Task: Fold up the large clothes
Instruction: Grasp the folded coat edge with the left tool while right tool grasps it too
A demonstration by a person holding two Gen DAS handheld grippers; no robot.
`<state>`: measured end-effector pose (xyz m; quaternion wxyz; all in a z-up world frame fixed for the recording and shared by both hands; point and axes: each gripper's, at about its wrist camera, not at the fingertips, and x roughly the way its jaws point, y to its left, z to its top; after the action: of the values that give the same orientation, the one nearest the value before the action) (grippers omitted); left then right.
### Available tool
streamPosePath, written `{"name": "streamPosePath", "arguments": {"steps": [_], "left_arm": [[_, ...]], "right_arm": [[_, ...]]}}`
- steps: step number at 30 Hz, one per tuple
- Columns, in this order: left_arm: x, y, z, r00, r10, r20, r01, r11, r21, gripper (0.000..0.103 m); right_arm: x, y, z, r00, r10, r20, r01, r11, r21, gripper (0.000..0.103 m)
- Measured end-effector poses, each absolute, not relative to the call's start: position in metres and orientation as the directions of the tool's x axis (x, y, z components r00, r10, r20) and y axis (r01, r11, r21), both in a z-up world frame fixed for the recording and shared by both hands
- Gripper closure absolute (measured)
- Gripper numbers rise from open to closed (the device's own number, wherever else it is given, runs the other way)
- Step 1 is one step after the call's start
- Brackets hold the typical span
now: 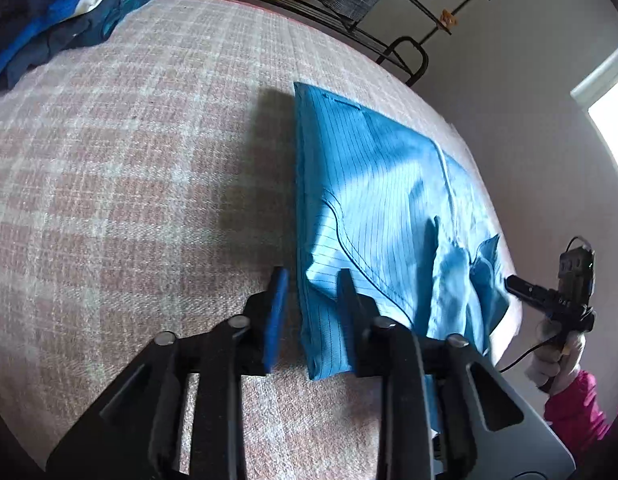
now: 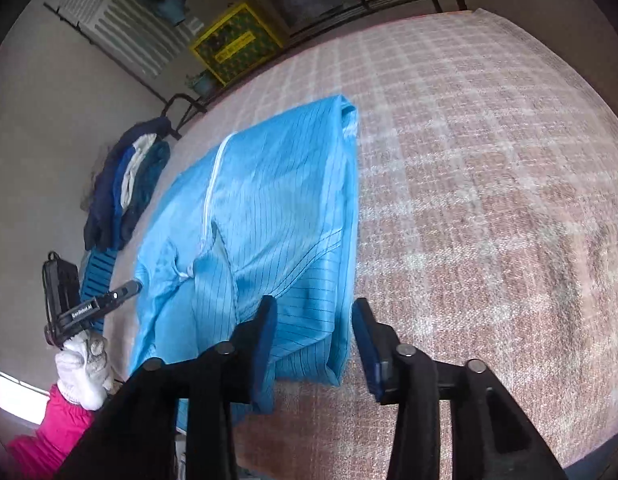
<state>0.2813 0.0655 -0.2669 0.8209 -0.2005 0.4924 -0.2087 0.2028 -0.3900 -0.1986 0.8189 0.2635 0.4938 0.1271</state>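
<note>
A light blue pin-striped garment [image 1: 373, 200] lies folded lengthwise on the pink checked bed cover [image 1: 149, 160]. It also shows in the right wrist view [image 2: 269, 216], with a white zip running down it. My left gripper [image 1: 313, 280] is open, its jaws standing either side of the garment's near folded edge. My right gripper [image 2: 313, 308] is open, its jaws standing either side of the garment's near right edge. Each gripper shows in the other's view, held in a white-gloved hand: the right gripper [image 1: 521, 286] and the left gripper [image 2: 129, 290], each at a garment edge.
A pile of dark blue, white and teal clothes [image 1: 57, 12] lies at the bed's far corner, also in the right wrist view [image 2: 125, 184]. A black metal bed frame [image 1: 405, 56], a yellow-green box [image 2: 237, 44] and a radiator [image 2: 121, 28] stand beyond the bed.
</note>
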Motion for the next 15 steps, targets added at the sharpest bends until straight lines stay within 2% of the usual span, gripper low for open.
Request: {"name": "streamPosePath", "arguments": {"steps": [1, 5, 6, 7, 8, 9, 10, 12, 15], "left_arm": [[0.283, 0.073, -0.266, 0.436, -0.561, -0.703, 0.123, 0.811, -0.572, 0.049], [0.3, 0.083, -0.275, 0.411, -0.613, -0.675, 0.062, 0.757, -0.65, 0.049], [0.305, 0.08, -0.279, 0.392, -0.634, -0.666, 0.058, 0.74, -0.67, 0.049], [0.308, 0.078, -0.284, 0.37, -0.653, -0.661, 0.055, 0.725, -0.686, 0.05], [0.31, 0.074, -0.288, 0.348, -0.672, -0.654, 0.057, 0.711, -0.7, 0.057], [0.312, 0.07, -0.292, 0.322, -0.678, -0.661, 0.061, 0.711, -0.7, 0.088], [0.313, 0.066, -0.294, 0.308, -0.663, -0.682, 0.064, 0.73, -0.681, 0.099], [0.312, 0.07, -0.29, 0.321, -0.656, -0.683, 0.08, 0.737, -0.671, 0.099], [0.309, 0.082, -0.285, 0.338, -0.623, -0.705, 0.085, 0.767, -0.637, 0.099]], "right_arm": [[0.202, -0.398, -0.2, 0.494, 0.476, -0.728, 0.078, 0.81, 0.582, 0.05], [0.208, -0.407, -0.212, 0.494, 0.503, -0.709, 0.122, 0.768, 0.629, 0.052], [0.211, -0.403, -0.216, 0.484, 0.52, -0.704, 0.112, 0.761, 0.64, 0.055], [0.214, -0.396, -0.22, 0.468, 0.536, -0.703, 0.102, 0.757, 0.646, 0.065], [0.217, -0.385, -0.222, 0.449, 0.543, -0.71, 0.093, 0.761, 0.642, 0.072], [0.218, -0.374, -0.224, 0.426, 0.541, -0.725, 0.078, 0.776, 0.625, 0.088], [0.217, -0.363, -0.222, 0.415, 0.519, -0.747, 0.063, 0.803, 0.593, 0.094], [0.211, -0.351, -0.21, 0.419, 0.505, -0.755, 0.021, 0.825, 0.564, 0.099], [0.204, -0.349, -0.202, 0.416, 0.499, -0.76, 0.003, 0.835, 0.55, 0.101]]}}
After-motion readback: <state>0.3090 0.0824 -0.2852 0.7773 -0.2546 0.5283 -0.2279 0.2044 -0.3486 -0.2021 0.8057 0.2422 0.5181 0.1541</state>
